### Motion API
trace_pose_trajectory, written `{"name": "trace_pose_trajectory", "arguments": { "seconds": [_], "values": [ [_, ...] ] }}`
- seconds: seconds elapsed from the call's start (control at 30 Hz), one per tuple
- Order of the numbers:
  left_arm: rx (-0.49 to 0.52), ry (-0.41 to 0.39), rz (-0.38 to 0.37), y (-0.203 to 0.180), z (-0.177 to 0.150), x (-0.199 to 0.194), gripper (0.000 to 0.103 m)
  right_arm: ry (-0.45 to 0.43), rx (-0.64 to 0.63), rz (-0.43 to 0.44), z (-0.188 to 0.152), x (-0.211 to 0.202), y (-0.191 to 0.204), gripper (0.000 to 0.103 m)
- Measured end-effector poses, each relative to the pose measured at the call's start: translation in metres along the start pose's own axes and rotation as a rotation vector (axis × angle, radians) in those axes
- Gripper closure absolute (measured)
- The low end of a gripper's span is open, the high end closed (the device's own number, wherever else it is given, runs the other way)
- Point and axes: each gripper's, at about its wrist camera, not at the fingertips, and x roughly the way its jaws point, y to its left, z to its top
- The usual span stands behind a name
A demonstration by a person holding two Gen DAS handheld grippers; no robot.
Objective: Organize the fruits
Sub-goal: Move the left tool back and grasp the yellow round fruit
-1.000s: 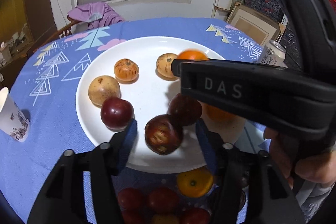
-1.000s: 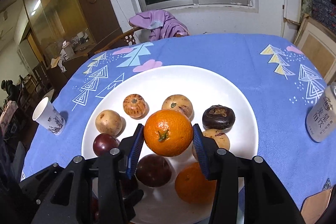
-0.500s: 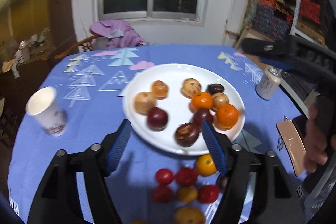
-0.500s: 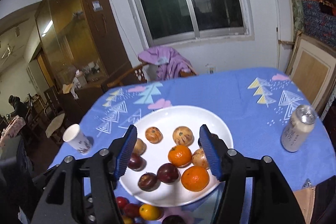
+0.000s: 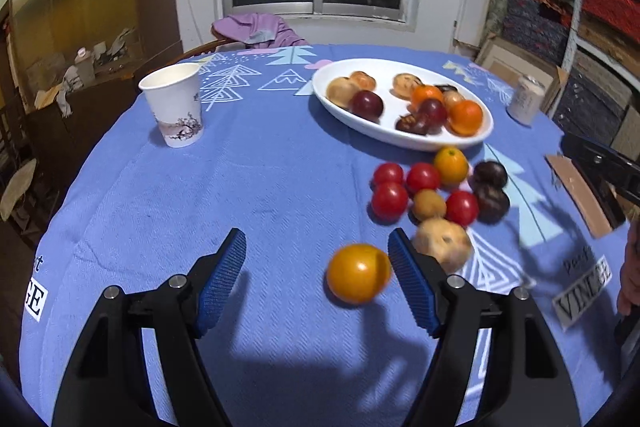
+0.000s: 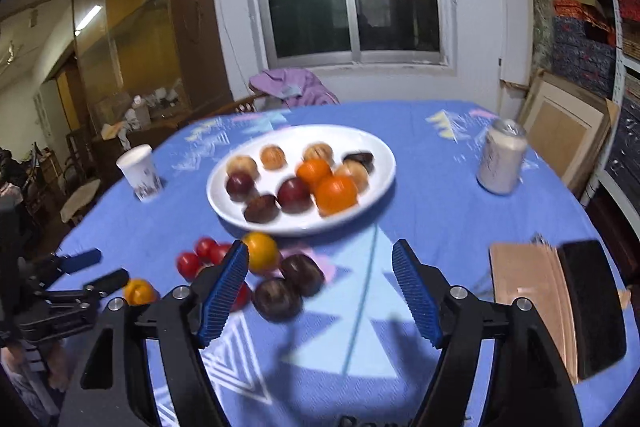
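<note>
Holding ten fruits [image 6: 335,193], the white plate [image 6: 382,183].

On your worktop [image 5: 260,187] the plate [image 5: 400,137] sits far and right of centre, fruits on it. Near it lies a cluster of loose fruits [image 5: 432,191], one fruit [image 5: 358,278] nearer still. The cup [image 5: 174,105] stands far left; the can [image 5: 527,99] right of the plate.
</note>
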Motion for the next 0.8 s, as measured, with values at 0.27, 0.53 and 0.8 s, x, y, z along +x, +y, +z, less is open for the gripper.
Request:
{"name": "trace_pose_trajectory", "arguments": {
  "seconds": [0.27,0.53,0.8],
  "values": [
    [0.078,0.05,0.0,-0.018,-0.01,0.014,0.031,0.009,0.005,0.025,0.001,0.001,0.003,0.028],
    [0.045,0.085,-0.046,-0.014,-0.009,0.024,0.043,0.039,0.003,0.03,-0.001,0.006,0.004,0.028],
    [0.04,0.095,-0.095,-0.015,-0.007,0.028,0.064,0.066,-0.001,0.032,-0.004,0.011,0.007,0.027]
  ]
}}
